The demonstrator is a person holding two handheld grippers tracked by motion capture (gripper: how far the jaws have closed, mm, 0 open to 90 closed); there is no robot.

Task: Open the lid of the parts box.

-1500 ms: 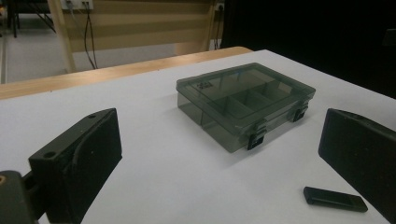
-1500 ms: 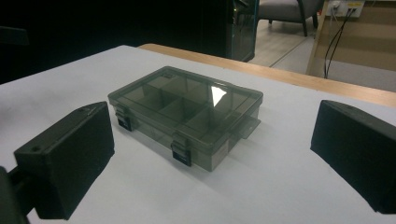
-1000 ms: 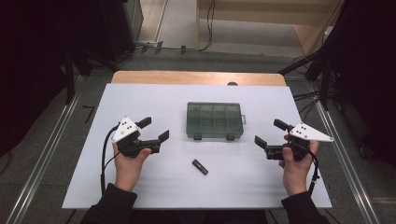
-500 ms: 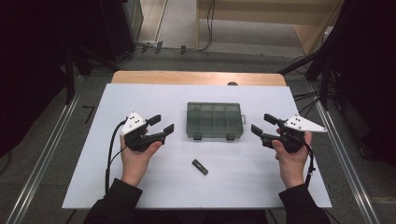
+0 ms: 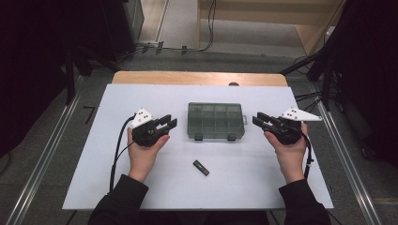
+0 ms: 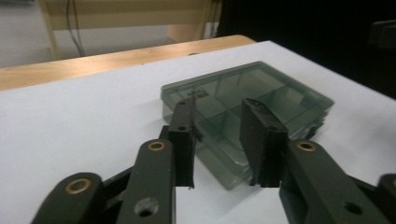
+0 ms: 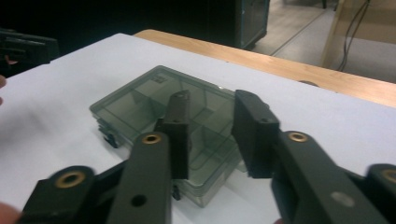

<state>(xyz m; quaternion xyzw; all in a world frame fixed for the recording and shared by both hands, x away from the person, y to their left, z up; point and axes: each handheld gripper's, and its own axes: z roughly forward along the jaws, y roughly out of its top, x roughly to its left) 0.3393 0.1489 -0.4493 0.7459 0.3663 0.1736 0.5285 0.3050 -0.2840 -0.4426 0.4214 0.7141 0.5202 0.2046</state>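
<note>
Smoky-green plastic organizer box (image 5: 216, 121) is lying shut between both grippers, each aiming in at one end. Left gripper (image 5: 168, 123) and right gripper (image 5: 258, 119) have been narrowing, gripping nothing, likely to flank it.

Lab: dark curtains (image 5: 42, 70), aluminium rails (image 5: 42, 159), floor cables (image 5: 187, 47).
</note>
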